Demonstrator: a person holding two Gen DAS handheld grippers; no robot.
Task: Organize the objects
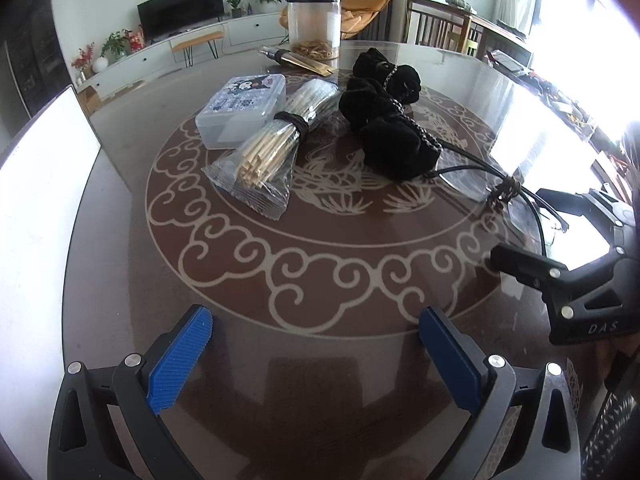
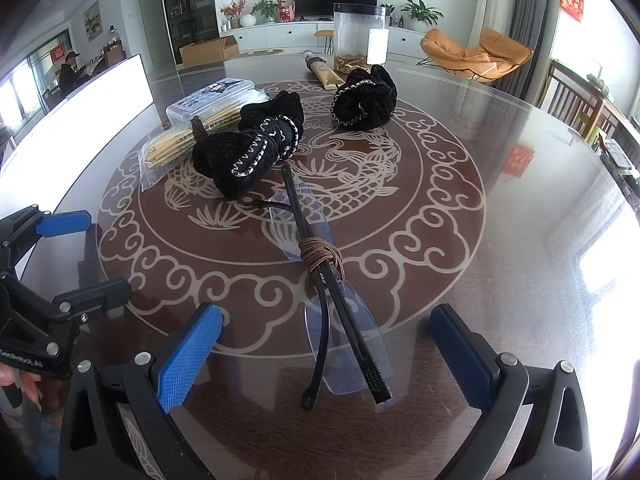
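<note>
Both grippers are hovering low over the bench, a round, glossy brown top with a cream dragon-and-cloud pattern.

Left gripper: jaws standing wide, nothing between them, ribbed blue pads showing. Right gripper: jaws also wide, holding nothing; they're flanking the near end of the glasses without touching.

Count on the bench:
- 1 glasses: thin black arms folded, clear rimless lenses, brown cord wrapped round the middle. Lying closest to the right gripper.
- 2 black cloth bundles, soft and fuzzy with white stitching: long one tied round the middle, just beyond the glasses; rounder one sitting further back, apart from it.
- 1 clear bag of pale sticks, crinkly plastic, cinched with a dark band, lying left of the long bundle.
- 1 flat clear plastic box, rectangular, cartoon print on lid, touching the bag.
- 1 tall clear jar, cylindrical, black lid, tan bits at the bottom, at the far edge.
- 1 gold tube lying beside the jar.
</note>
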